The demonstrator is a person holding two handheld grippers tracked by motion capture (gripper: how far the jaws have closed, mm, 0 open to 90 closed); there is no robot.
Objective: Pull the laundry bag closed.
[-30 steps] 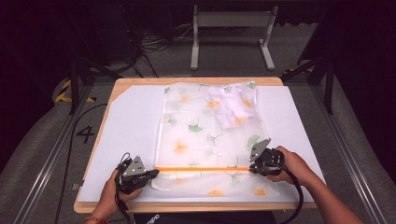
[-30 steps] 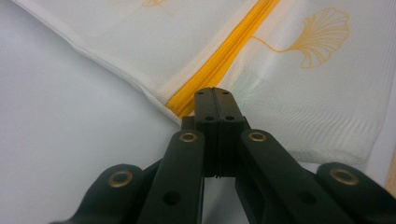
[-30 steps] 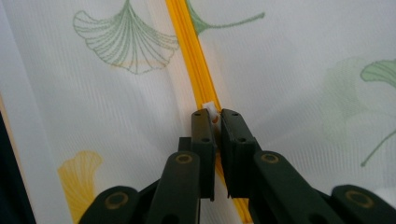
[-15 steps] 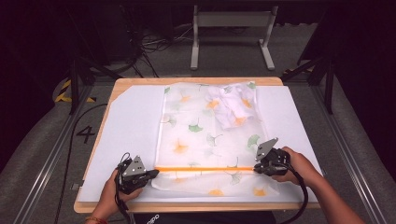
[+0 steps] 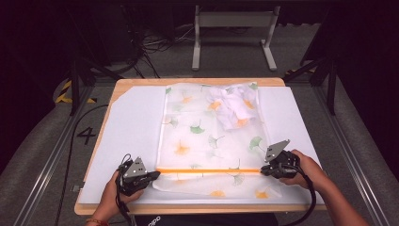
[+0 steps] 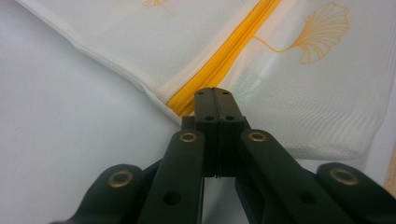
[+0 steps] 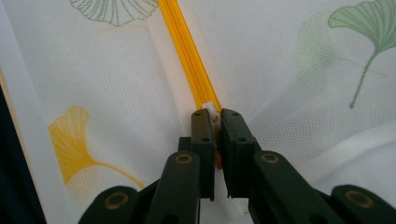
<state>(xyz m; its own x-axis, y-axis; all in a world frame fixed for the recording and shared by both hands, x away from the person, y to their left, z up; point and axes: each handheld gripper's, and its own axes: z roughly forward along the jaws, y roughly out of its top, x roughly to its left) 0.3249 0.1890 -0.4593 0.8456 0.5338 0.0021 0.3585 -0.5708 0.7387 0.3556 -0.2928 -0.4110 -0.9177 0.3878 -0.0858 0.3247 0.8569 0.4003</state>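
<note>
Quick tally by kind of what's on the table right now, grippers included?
Mesh laundry bag with orange zipper: 1
White garment inside the bag: 1
White table cover: 1
Grippers: 2, left gripper and right gripper, one at each end of the zipper
Total: 5

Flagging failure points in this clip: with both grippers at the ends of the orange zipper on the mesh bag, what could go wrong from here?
1. The right gripper pinches only the small zipper pull; it could slip out.
2. The left gripper clamps just the zipper end at the mesh bag's corner; a hard pull may drag or bunch the bag.
3. The white garment inside could snag the zipper.
</note>
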